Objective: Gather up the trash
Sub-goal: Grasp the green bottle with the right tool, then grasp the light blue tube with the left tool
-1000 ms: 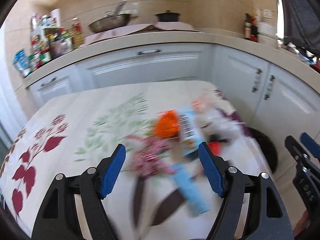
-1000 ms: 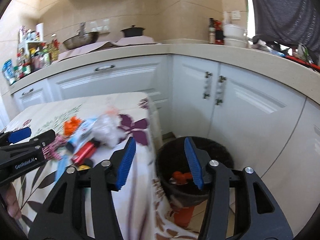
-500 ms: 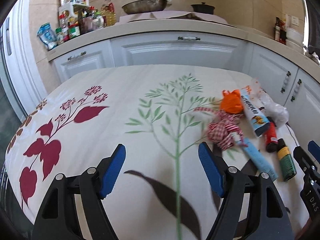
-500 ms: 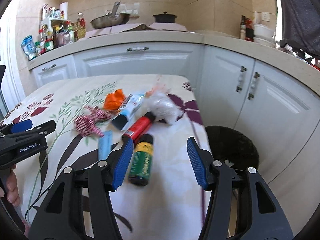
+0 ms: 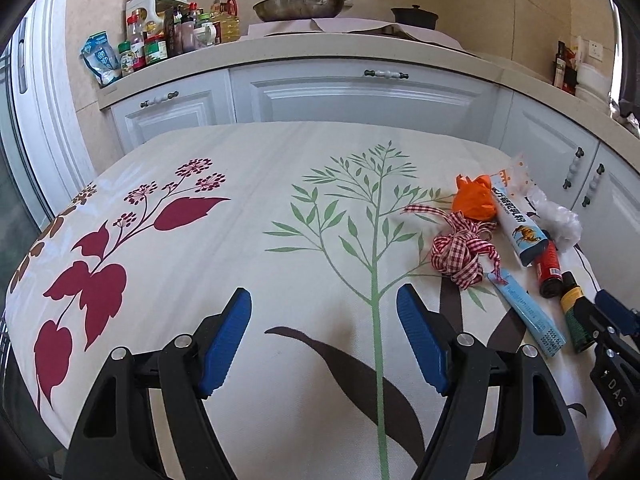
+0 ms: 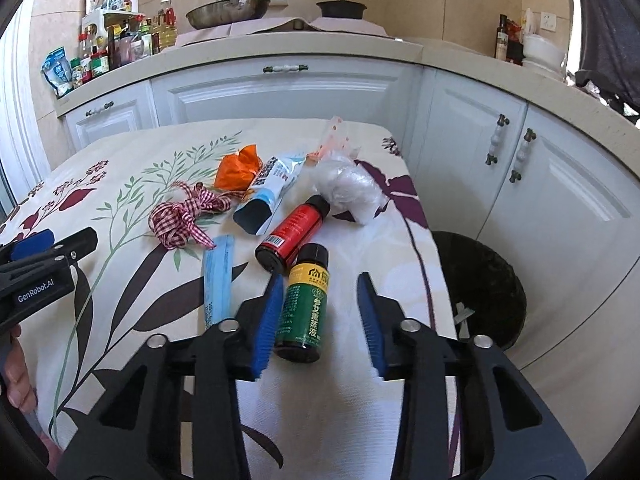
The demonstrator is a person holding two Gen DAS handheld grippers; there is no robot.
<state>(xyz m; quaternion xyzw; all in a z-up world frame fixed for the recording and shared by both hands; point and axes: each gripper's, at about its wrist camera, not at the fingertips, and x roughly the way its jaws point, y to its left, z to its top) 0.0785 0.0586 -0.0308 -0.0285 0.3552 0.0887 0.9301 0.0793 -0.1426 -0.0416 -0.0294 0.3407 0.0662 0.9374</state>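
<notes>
A: Start closest in. What is the right gripper (image 6: pixel 318 318) doing?

B: Its jaws are spread wide with nothing clamped. The green-labelled bottle (image 6: pixel 303 309) lies on its side on the tablecloth (image 6: pixel 168 292), its base between the two blue pads and nearer the left one. I cannot tell whether that pad touches it

A: So which step is this?

B: I'd judge it the approach for a pick: the bottle is lined up but not gripped

A: And the left gripper (image 5: pixel 324 338)?

B: Also wide open and empty, above a bare stretch of the printed cloth, well apart from the litter

A: What does the next move call for?

B: Likely pushing forward so the pads straddle the bottle's body, then closing across its width. It is round and could roll, so a centred squeeze seems wise. Then carry it right to the black bin (image 6: pixel 480 284), which stands on the floor just beside the table edge

A: And further out?

B: Just beyond the green one lies a red bottle (image 6: pixel 294 228), with a flat blue packet (image 6: pixel 218 276) to their left. Then a checked ribbon (image 6: pixel 182 216), a white tube (image 6: pixel 266 188), an orange wrapper (image 6: pixel 238 168) and a crumpled clear bag (image 6: pixel 348 188). All of it is on the table, not yet binned
</notes>
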